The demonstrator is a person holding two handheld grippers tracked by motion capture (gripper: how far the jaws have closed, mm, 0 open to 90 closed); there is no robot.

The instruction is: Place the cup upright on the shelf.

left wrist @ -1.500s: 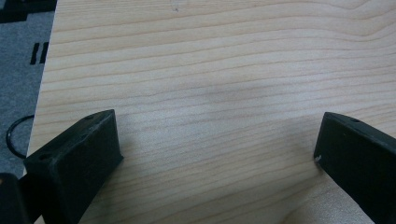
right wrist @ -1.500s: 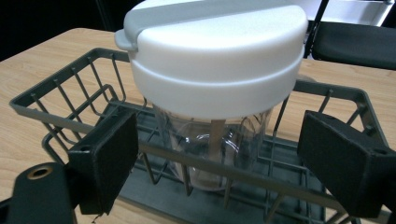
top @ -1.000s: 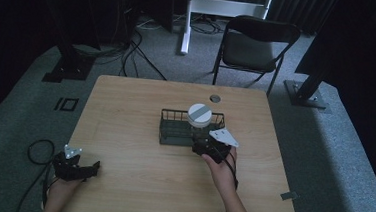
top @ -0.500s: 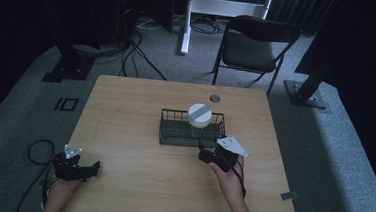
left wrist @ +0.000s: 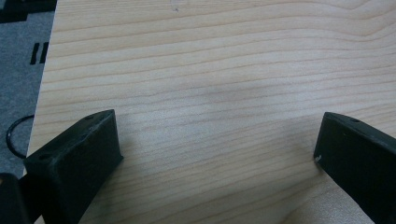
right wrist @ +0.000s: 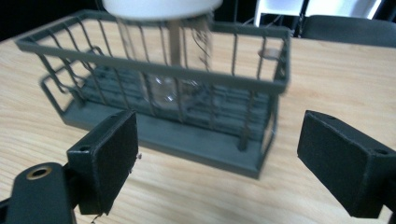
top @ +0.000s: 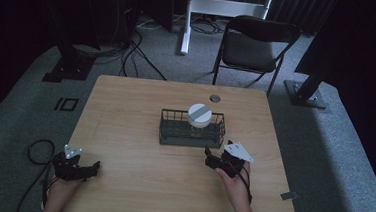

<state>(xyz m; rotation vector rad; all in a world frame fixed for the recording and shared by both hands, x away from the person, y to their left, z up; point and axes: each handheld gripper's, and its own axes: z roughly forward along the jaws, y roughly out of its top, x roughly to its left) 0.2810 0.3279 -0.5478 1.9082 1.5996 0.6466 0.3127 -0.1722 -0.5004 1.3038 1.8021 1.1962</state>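
A dark wire basket (top: 174, 133) (right wrist: 261, 84) stands at the middle of the wooden table (top: 136, 107). Inside it stands a clear glass jar with a white lid (top: 199, 114) (right wrist: 161, 5), upright. My right gripper (top: 216, 160) (right wrist: 215, 163) hovers just in front of the basket's right end, open, with nothing between its jaws. My left gripper (top: 82, 169) (left wrist: 215, 154) rests over the table's front left corner, open and empty, above bare wood.
A small round grommet (top: 215, 98) sits in the table behind the basket. A black folding chair (top: 258, 41) stands beyond the far edge. Cables (top: 35, 150) lie on the grey carpet at the left, and stand bases flank the table.
My right gripper has drawn back from the basket toward the front edge, a little to the right. The jar stays in the basket. The left gripper has not moved.
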